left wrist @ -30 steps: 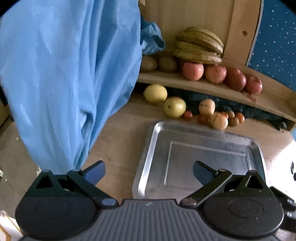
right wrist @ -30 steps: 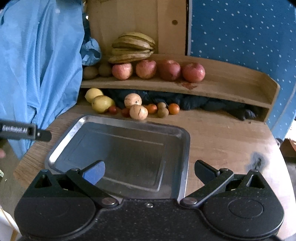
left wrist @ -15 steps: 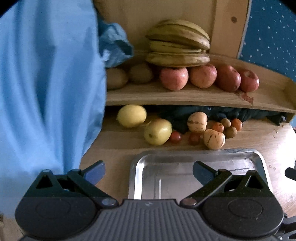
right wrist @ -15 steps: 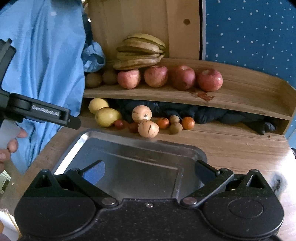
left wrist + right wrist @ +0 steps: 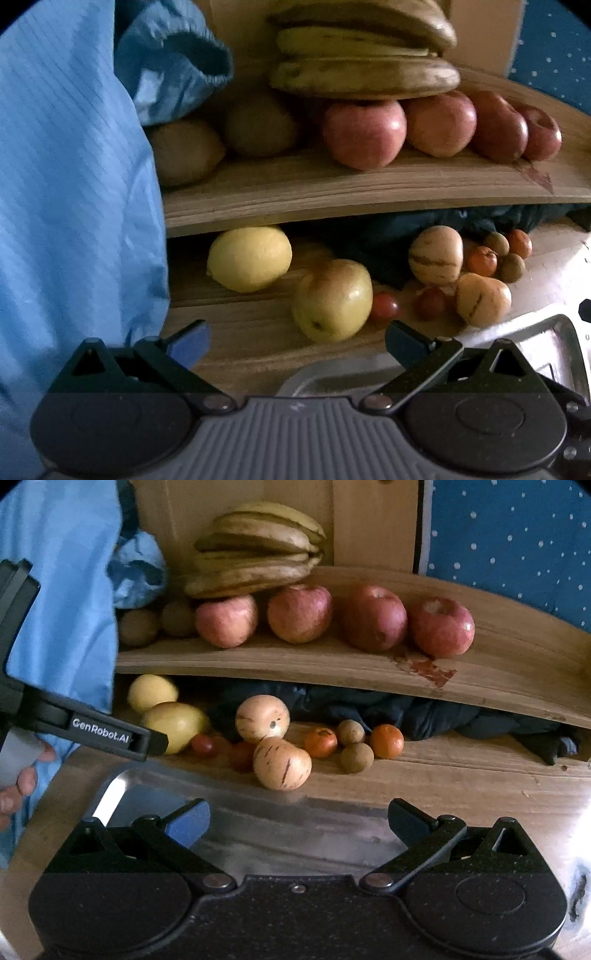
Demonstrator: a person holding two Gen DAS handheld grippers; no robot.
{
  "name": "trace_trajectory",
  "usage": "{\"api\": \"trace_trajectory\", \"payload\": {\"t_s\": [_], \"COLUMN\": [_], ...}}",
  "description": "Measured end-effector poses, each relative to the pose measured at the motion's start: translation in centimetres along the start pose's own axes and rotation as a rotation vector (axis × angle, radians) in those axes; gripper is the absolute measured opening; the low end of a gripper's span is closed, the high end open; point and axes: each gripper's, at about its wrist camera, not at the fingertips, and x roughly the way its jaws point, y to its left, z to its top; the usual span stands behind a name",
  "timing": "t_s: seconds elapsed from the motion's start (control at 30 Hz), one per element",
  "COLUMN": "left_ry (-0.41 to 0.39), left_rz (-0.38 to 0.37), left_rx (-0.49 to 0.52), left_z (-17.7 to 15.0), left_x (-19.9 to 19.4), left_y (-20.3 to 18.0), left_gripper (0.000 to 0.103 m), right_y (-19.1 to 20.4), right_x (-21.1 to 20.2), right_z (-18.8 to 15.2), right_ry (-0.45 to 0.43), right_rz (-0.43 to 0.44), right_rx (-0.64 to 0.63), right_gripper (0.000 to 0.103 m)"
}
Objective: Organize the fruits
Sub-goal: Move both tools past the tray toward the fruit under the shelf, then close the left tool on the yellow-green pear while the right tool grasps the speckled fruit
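My left gripper is open and empty, just short of a yellow-green apple on the wooden table, with a lemon behind it under the shelf. My right gripper is open and empty over the metal tray, facing two striped pepino melons, small oranges, cherry tomatoes and brown round fruits. The left gripper also shows in the right wrist view, beside the apple. Red apples, bananas and kiwis sit on the shelf.
A wooden shelf overhangs the low fruit, with dark cloth bunched beneath it. Blue fabric hangs at the left. A blue dotted wall stands at the back right. The tray's corner lies right of the left gripper.
Both grippers have moved forward toward the shelf, so the fruit looms larger. The left gripper has swung from above the tray to face the yellow-green apple. Both stayed open.
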Motion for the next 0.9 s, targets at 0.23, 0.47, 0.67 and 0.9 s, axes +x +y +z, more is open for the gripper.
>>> {"api": "trace_trajectory", "payload": {"t_s": [0.23,0.47,0.67,0.9], "left_ry": [0.023,0.033,0.032,0.033], "left_rz": [-0.065,-0.08,-0.127,-0.171], "left_rx": [0.002,0.001,-0.027,-0.076], "left_z": [0.8,1.5,1.9,2.0], "left_x": [1.9,3.2,4.1,4.9], "left_y": [0.6,0.5,0.2,1.4], "left_gripper": [0.1,0.094,0.085,0.076], "right_y": [-0.2,0.1,0.1,0.8], "right_x": [2.4,4.1,5.4,6.5], "right_z": [1.2,1.8,2.3,2.9], "right_ry": [0.014,0.036,0.056,0.076], "right_rz": [-0.013,-0.011,0.003,0.022], "right_rx": [0.041,0.071,0.104,0.105], "right_gripper": [0.092,0.084,0.077,0.064]}}
